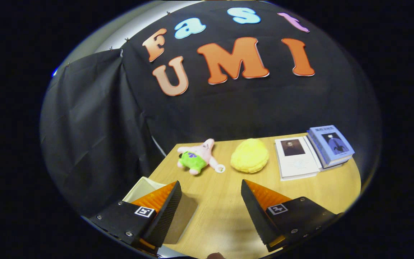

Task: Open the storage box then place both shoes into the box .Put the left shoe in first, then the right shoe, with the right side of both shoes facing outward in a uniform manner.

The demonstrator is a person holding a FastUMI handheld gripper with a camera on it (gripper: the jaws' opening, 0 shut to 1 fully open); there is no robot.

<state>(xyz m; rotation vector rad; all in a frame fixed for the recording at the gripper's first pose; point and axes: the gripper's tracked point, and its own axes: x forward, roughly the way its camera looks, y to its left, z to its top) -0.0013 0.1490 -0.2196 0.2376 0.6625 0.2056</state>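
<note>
My gripper [211, 187] hangs open above the wooden table [225, 212], with bare tabletop between its two fingers. A pale cream corner of what may be the storage box [143, 187] peeks out behind the left finger [167, 205], at the table's left edge. Most of it is hidden, so I cannot tell whether it is open. A grey flat surface [183, 219] lies just under and beside that finger.
Beyond the fingers lie a pink star-shaped plush toy [197, 157] with green shorts, a yellow fuzzy lump [250, 155], a white book [296, 157] and a stack of blue books [330, 144] near the back right. Black cloth walls close the back and left.
</note>
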